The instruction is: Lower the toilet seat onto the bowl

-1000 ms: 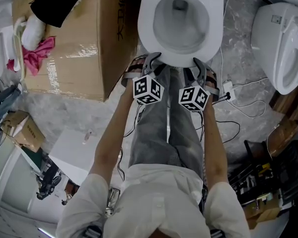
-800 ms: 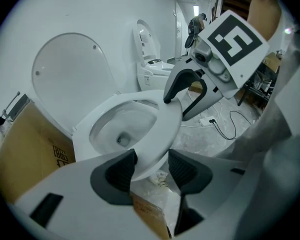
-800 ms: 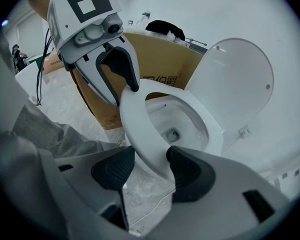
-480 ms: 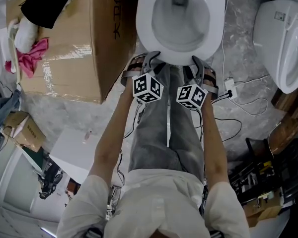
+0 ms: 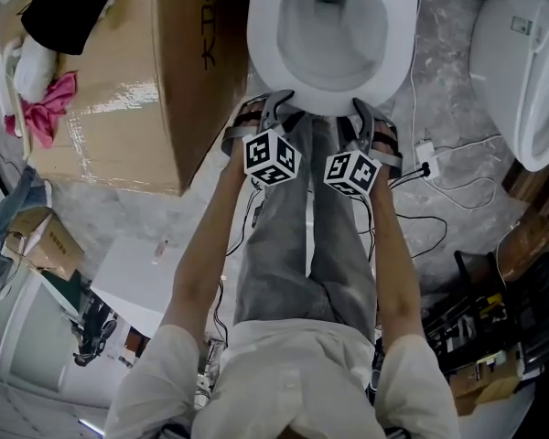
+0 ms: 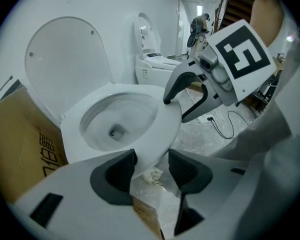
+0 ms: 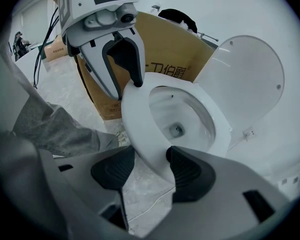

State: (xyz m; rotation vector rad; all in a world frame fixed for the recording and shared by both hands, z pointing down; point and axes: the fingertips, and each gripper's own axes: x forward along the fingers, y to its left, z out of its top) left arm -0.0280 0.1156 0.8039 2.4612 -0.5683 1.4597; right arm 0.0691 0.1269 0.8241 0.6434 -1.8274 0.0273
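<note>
The white toilet seat [image 5: 267,55] lies low over the bowl at the top of the head view, while the lid [image 6: 65,59] stands upright behind it. My left gripper [image 5: 277,106] and right gripper [image 5: 363,112] both sit at the seat's front edge, left and right of centre. In the left gripper view, the left gripper [image 6: 150,166] has the seat [image 6: 162,121] rim between its pads. Along the right gripper view, the right gripper [image 7: 147,166] is shut on the seat [image 7: 135,116] rim. Each gripper has one finger above the rim and one below.
A large cardboard box [image 5: 119,80] stands close to the toilet's left side with a pink cloth [image 5: 46,108] on it. A second toilet [image 5: 522,71] is at the right. Cables and a white plug [image 5: 424,154] lie on the marble floor. My grey-trousered legs [image 5: 302,236] stand right before the bowl.
The toilet and both grippers have drifted slightly up in the head view. Both grippers have stayed on the seat's front edge.
</note>
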